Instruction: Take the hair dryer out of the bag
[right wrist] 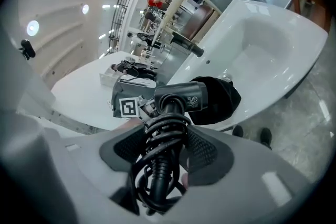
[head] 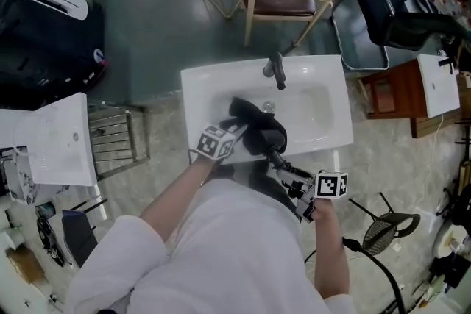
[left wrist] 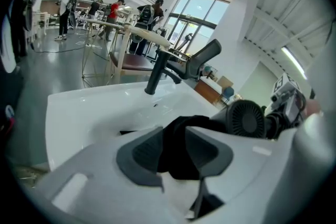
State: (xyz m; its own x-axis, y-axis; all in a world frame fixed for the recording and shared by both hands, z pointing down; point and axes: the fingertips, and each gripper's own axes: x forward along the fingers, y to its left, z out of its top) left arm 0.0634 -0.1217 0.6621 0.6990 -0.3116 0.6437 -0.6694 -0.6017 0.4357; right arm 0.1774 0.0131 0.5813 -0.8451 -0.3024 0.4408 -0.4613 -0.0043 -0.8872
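The black hair dryer (head: 266, 137) hangs over the near rim of the white sink (head: 199, 84). Its head is still half inside the black cloth bag (head: 243, 110). My right gripper (head: 291, 176) is shut on its handle, with the cord coiled round the handle (right wrist: 160, 144) between the pads. The dryer's barrel (right wrist: 184, 97) points away from me into the bag (right wrist: 223, 99). My left gripper (head: 239, 132) is shut on a fold of the bag (left wrist: 181, 157), just left of the dryer's rear grille (left wrist: 245, 119).
A dark faucet (head: 276, 70) stands at the sink's back edge. Behind the sink are a wooden chair (head: 283, 0) and a black office chair (head: 397, 11). A second white basin (head: 51, 136) is at the left. A wooden cabinet (head: 401, 92) stands at the right.
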